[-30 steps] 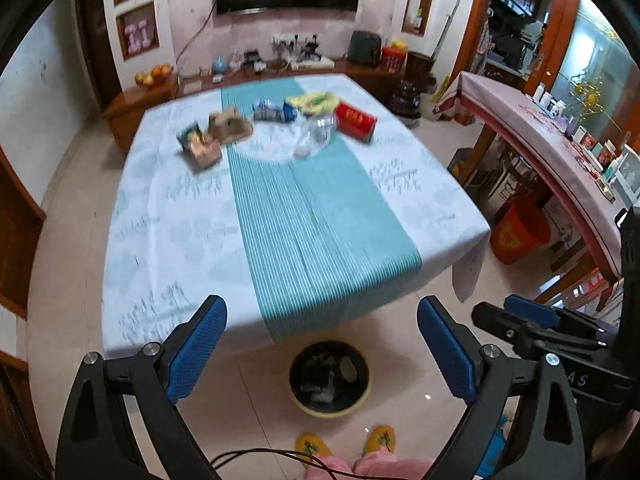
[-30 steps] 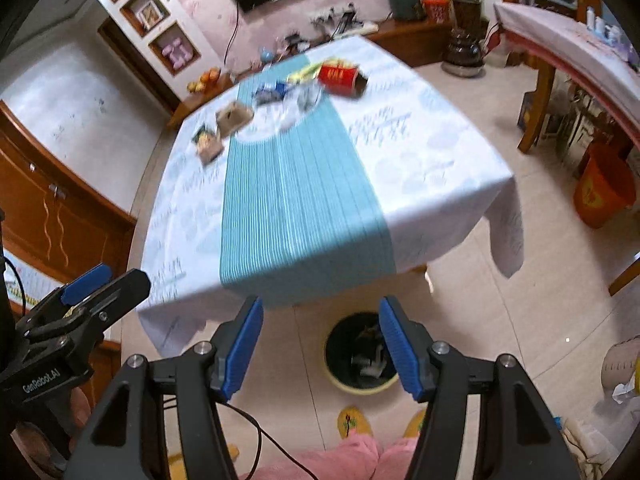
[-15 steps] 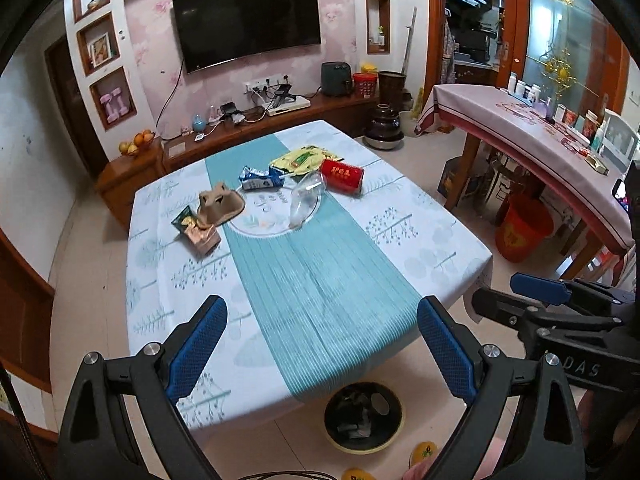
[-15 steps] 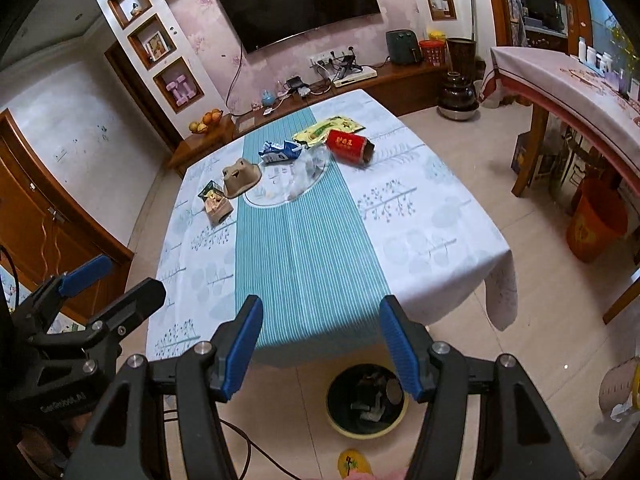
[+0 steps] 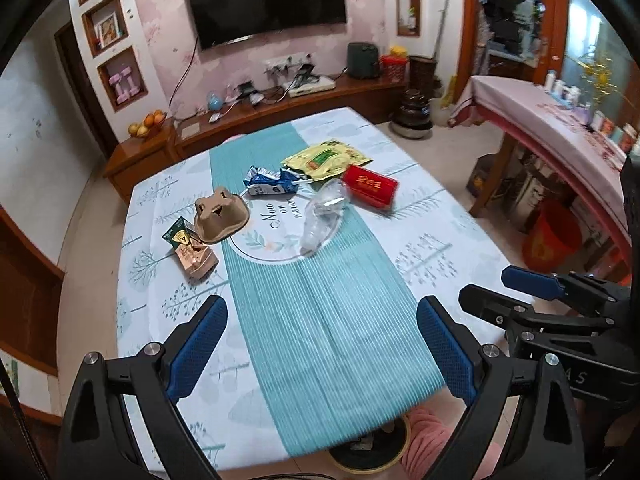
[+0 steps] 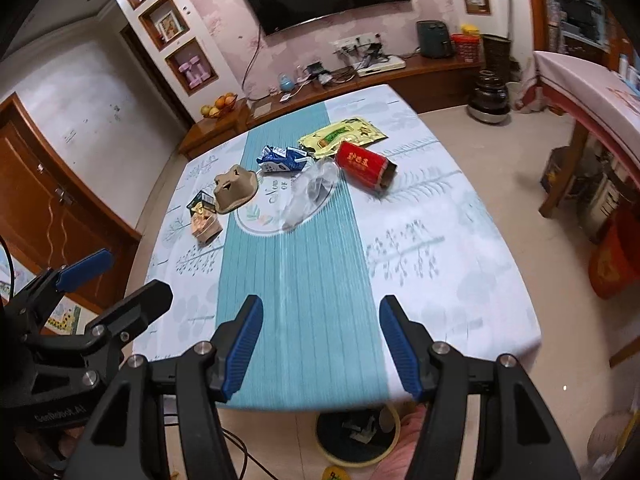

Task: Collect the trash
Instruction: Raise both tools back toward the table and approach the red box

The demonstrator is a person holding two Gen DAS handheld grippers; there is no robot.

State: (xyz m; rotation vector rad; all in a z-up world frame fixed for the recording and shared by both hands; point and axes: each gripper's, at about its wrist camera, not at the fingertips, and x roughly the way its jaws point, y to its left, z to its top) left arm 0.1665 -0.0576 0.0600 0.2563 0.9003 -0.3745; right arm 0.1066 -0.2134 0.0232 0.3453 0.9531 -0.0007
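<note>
Both tools hang over the near edge of the table (image 5: 460, 248) with nothing between their blue pads: the left gripper (image 5: 320, 344) and the right gripper (image 6: 320, 344) each stand with jaws spread wide. The trash lies clustered on the far half of the cloth: a crushed clear plastic bottle (image 5: 324, 216) on the teal stripe, a red carton (image 5: 370, 189) just right of it, a yellow-green packet (image 5: 326, 160) behind, a blue-and-white milk carton (image 5: 270, 185), a brown pulp cup holder (image 5: 220, 216) and a small crumpled drink box (image 5: 192, 250) to the left. All of it looks light and easily dented; the bottle is likely slippery and springy, best pinched across its flattened middle, while the cartons offer firmer edges. The near cloth is bare, giving free reach forward. The bin (image 6: 358, 436) sits on the floor just under the near table edge, so each carry must clear that edge.
</note>
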